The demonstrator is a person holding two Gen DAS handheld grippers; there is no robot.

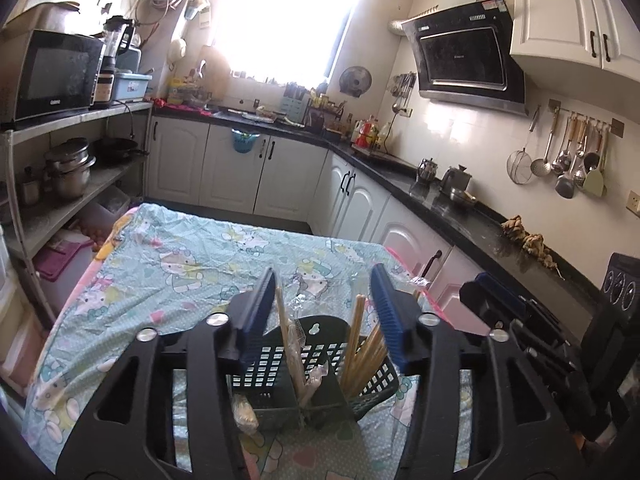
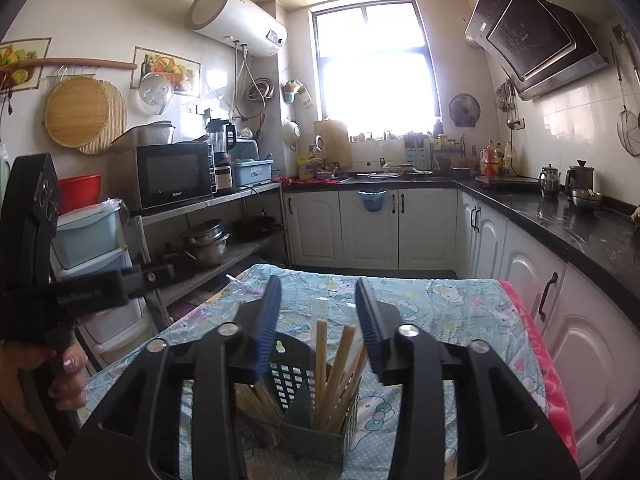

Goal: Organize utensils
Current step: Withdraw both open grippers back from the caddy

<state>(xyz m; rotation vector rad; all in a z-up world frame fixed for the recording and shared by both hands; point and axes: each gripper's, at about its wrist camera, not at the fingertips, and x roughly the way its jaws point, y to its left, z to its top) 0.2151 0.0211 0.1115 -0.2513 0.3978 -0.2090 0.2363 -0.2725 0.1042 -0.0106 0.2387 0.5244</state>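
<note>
A dark green slotted utensil holder (image 1: 304, 360) stands on the cartoon-print tablecloth (image 1: 192, 264). Wooden chopsticks (image 1: 362, 344) stand in its right compartment, and plastic-wrapped utensils (image 1: 294, 340) lean in the middle. My left gripper (image 1: 324, 284) is open and empty just above the holder. In the right wrist view the holder (image 2: 320, 420) shows chopsticks (image 2: 336, 364) in the right compartment and more (image 2: 256, 404) at the left. My right gripper (image 2: 318, 292) is open and empty above it. The other gripper shows at each view's edge (image 1: 520, 320) (image 2: 48, 280).
A black countertop (image 1: 460, 208) with kettles runs along the right, white cabinets (image 1: 280, 176) below it. A metal shelf (image 1: 72, 184) with a microwave and pots stands at the left. A pink cloth (image 2: 544, 368) hangs at the table's right edge.
</note>
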